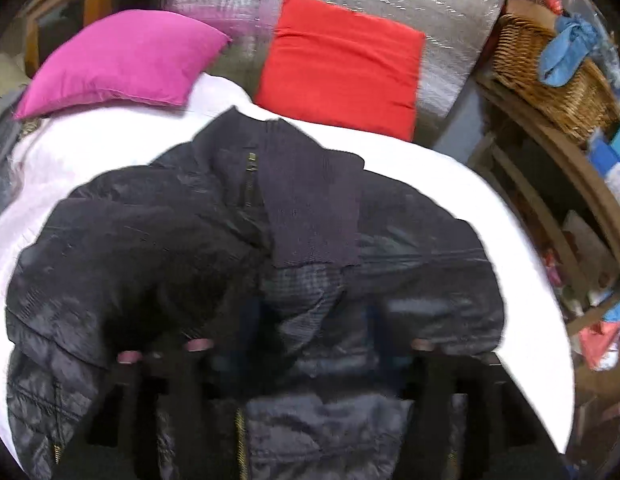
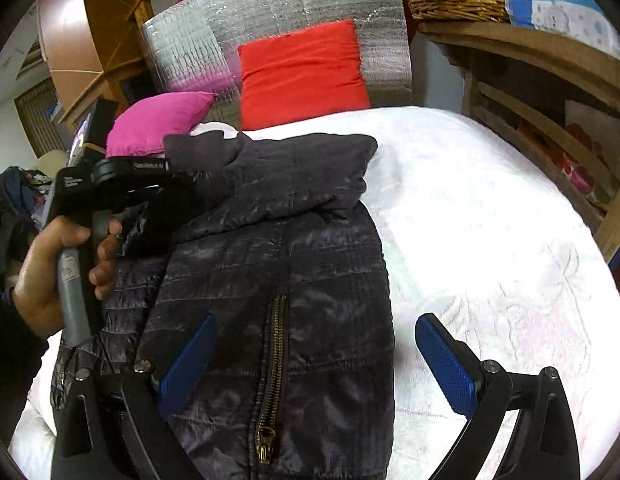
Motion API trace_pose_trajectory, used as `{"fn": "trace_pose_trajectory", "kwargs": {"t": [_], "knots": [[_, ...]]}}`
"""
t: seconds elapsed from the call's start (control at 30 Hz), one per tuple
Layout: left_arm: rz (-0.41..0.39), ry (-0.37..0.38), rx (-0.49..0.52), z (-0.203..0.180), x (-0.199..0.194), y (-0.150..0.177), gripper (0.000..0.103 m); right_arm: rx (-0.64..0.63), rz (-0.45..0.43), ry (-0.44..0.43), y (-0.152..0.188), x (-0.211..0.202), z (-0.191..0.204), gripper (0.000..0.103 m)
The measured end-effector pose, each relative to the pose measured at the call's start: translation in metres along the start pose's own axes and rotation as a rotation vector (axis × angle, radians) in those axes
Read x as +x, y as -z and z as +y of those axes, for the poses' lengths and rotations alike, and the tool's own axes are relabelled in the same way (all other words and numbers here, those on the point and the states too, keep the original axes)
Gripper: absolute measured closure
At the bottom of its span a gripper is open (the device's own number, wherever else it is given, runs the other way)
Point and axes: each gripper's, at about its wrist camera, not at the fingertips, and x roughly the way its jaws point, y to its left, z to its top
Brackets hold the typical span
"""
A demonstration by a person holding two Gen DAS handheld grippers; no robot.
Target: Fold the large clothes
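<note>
One black quilted jacket (image 2: 277, 264) lies on the bed (image 2: 490, 216), toward its left side, collar end pointing at the head edge. Shell is shiny, stitched in narrow horizontal channels; the collar is matte ribbed knit (image 1: 310, 200). Brass zips counted: one down the panel in the right wrist view (image 2: 274, 364), one short one by the collar (image 1: 250, 178).

Bed cover: white, faintly patterned, smooth.

Cushions at the head edge: two, one magenta (image 1: 121, 60) and one red (image 1: 342, 60), both square and soft, leaning on a crinkled silver foil sheet (image 1: 450, 12). One woven wicker basket (image 1: 550, 80) sits on a wooden shelf (image 2: 530, 44) past the bed's right edge.

Right gripper (image 2: 316, 360): two blue textured fingers (image 2: 446, 364) spread wide, straddling the jacket's right edge, nothing pinched. Left gripper (image 1: 310, 360): motion-blurred, fingers apart over jacket fabric, no pinch visible; a hand (image 2: 57, 272) holds its grey handle.
</note>
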Motion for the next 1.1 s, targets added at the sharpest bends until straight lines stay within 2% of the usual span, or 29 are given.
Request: {"fn": "trace_pose_trajectory", "kwargs": {"t": [0.1,0.2,0.27,0.37,0.47,0.53,0.63,0.73,0.87,1.0,1.03,1.07,1.1], "knots": [[0.01,0.045,0.01,0.001,-0.024,0.006,0.028,0.056,0.009,-0.046,-0.002,0.0,-0.006,0.003],[-0.016,0.099,-0.032,0.019,-0.047,0.021,0.023,0.109,0.011,-0.11,-0.008,-0.002,-0.008,0.003],[-0.047,0.134,-0.088,0.04,-0.066,0.035,0.021,0.136,0.011,-0.169,-0.015,-0.002,-0.005,0.003],[-0.093,0.155,-0.195,0.077,-0.085,0.058,0.02,0.121,0.027,-0.208,-0.034,0.005,0.013,0.003],[-0.179,0.119,-0.332,0.119,-0.098,0.088,0.019,0.091,0.056,-0.245,-0.06,0.021,0.041,0.003],[-0.183,0.102,-0.408,0.14,-0.096,0.105,0.019,0.076,0.087,-0.3,-0.082,0.037,0.064,0.003],[-0.166,0.13,-0.515,0.167,-0.091,0.126,0.019,0.186,0.155,-0.395,-0.111,0.071,0.085,0.003],[-0.188,0.145,-0.585,0.185,-0.092,0.141,0.019,0.294,0.169,-0.355,-0.133,0.1,0.101,0.003],[-0.217,0.143,-0.62,0.193,-0.092,0.152,0.019,0.249,0.201,-0.23,-0.145,0.139,0.129,0.003],[-0.211,0.144,-0.623,0.191,-0.084,0.163,0.019,0.284,0.281,-0.117,-0.136,0.178,0.123,0.004],[-0.212,0.146,-0.624,0.193,-0.084,0.165,0.019,0.314,0.286,-0.111,-0.132,0.184,0.116,0.013],[-0.217,0.144,-0.626,0.193,-0.083,0.169,0.019,0.327,0.287,-0.109,-0.131,0.185,0.111,0.045],[-0.225,0.141,-0.626,0.194,-0.083,0.172,0.019,0.324,0.283,-0.101,-0.128,0.185,0.106,0.068]]}}
